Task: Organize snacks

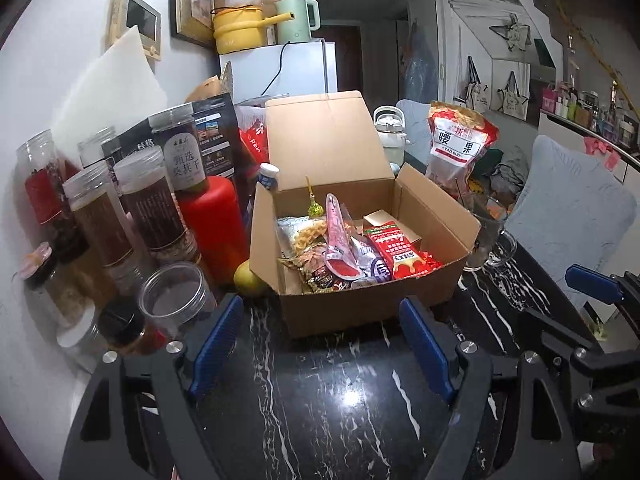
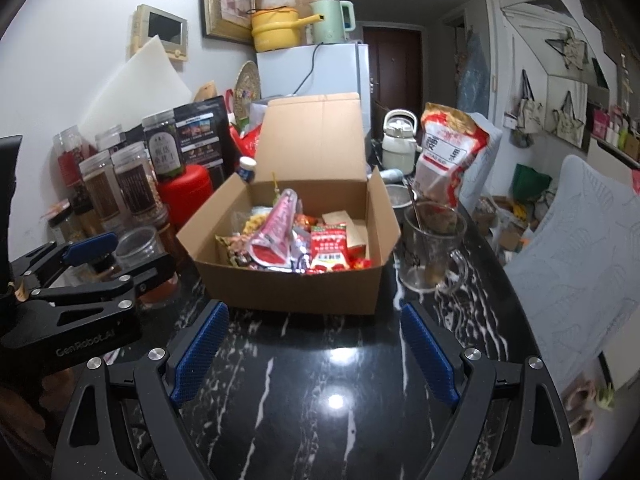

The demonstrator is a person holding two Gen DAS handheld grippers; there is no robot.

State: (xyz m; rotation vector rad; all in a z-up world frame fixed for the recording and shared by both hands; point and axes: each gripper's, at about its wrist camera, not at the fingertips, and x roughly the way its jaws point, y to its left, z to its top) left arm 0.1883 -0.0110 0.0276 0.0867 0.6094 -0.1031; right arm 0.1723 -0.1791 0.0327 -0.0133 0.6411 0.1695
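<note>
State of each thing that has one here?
cardboard box: lid up, snack packets inside
left gripper: open, empty
right gripper: open, empty
glass mug: upright, contents unclear
cashew bag: upright beside box
lidless jar: open

An open cardboard box (image 2: 292, 284) of snack packets (image 2: 328, 252) sits on the black marble bench (image 2: 320, 380), lid flap upright. The right hand-held gripper (image 2: 316, 320) hangs before it, blue fingers (image 2: 200, 356) spread with nothing between them. A glass mug (image 2: 434, 248) stands just right of the box, jars (image 2: 136, 184) to its left.
</note>
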